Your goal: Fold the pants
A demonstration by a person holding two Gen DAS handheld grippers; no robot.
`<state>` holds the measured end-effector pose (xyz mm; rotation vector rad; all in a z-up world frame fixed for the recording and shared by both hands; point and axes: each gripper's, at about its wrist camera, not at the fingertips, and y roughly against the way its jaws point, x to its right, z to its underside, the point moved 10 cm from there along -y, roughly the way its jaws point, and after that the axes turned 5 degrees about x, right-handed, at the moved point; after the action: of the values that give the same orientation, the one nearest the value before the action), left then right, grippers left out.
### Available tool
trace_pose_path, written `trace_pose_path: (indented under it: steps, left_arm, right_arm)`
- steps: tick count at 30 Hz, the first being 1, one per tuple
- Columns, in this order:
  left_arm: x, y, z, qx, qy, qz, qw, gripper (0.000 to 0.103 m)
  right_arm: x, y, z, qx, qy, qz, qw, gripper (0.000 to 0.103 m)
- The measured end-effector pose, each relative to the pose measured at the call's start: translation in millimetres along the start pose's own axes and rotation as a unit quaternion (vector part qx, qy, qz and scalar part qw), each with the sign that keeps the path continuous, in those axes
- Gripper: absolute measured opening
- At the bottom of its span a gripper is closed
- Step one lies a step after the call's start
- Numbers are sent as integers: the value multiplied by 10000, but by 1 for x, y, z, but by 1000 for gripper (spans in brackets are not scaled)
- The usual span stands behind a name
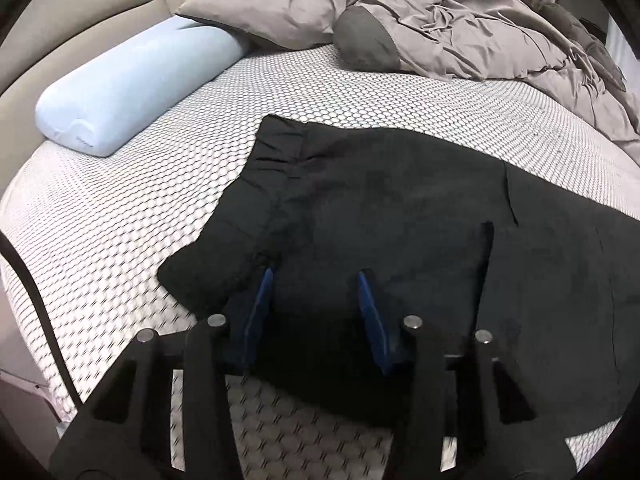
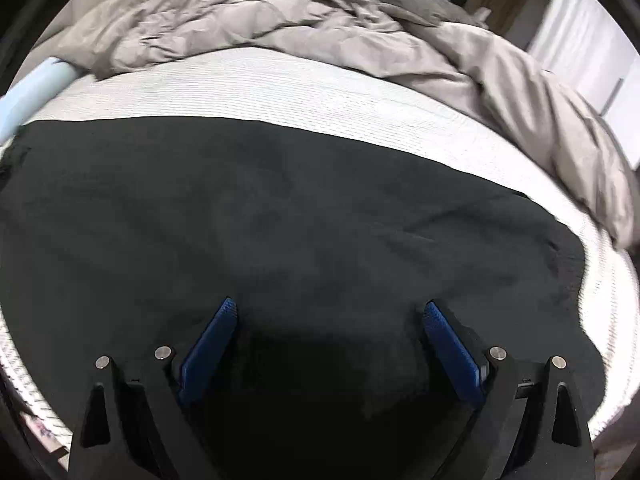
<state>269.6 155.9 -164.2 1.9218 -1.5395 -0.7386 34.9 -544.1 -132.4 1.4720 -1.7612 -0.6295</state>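
Hovering over black pants [image 1: 380, 208] at mattress [image 1: 120, 220] near edge, left gripper [image 1: 316, 276] half-parted, right gripper [image 2: 330, 308] wide, both empty; next: pinch the near hem.

Black tongs [image 1: 316, 272] with blue ribbed pads [image 2: 210, 344] and silver pins.

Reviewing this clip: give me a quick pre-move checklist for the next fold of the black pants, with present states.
1. Pants lying flat on the mattress: ok.
2. Left gripper over the waistband end: ok.
3. Left gripper pinching fabric: cannot tell.
4. Right gripper open above the fabric: ok.
5. Blue pillow apart from the pants: ok.
6. Duvet apart from the pants: ok.
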Motion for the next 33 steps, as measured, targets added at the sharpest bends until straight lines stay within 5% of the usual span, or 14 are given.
trace_pose_path:
  steps: [3, 6, 8, 10, 12, 15, 17, 19, 21, 24, 28, 33]
  left_arm:
    - [-5, 36, 9, 72, 306, 207, 9993, 45]
    - [-12, 60, 8, 224, 857, 592, 9943, 71]
    - [-22, 65, 19, 82, 1242, 803, 9890, 73]
    - [-25, 59, 34, -297, 1717, 1213, 9772, 73]
    - [-21, 46, 43, -627, 2253, 1752, 9564, 73]
    - [-23, 23, 39, -679, 2571, 1715, 9486, 73]
    - [-29, 13, 29, -543, 2928, 1683, 9397, 64]
    - [-35, 4, 20, -405, 3166, 1508, 9356, 16]
    - [-34, 4, 12, -250, 3221, 1478, 9348, 3]
    - [-19, 37, -11, 406, 2890, 1493, 9447, 0]
    - [55, 115, -50, 1359, 1600, 1740, 9621, 0]
    - [210, 191, -60, 1694, 210, 2725, 9469, 0]
  right_arm:
    - [16, 3, 6, 25, -174, 7, 9998, 95]
    - [25, 11, 9, 122, -285, -57, 9995, 95]
    - [27, 15, 10, 162, -317, -75, 9993, 95]
    - [28, 19, 10, 213, -338, -94, 9992, 95]
    - [28, 21, 9, 243, -353, -101, 9990, 95]
    - [22, 24, 4, 321, -332, -146, 9988, 95]
    - [17, 27, 1, 402, -305, -214, 9985, 95]
    - [12, 30, -2, 487, -262, -268, 9981, 95]
    - [8, 32, -3, 529, -226, -315, 9978, 95]
    - [7, 35, -4, 606, -188, -356, 9973, 95]
    - [12, 45, -10, 772, -256, -389, 9959, 95]
    - [26, 56, -21, 1011, -507, -292, 9932, 95]
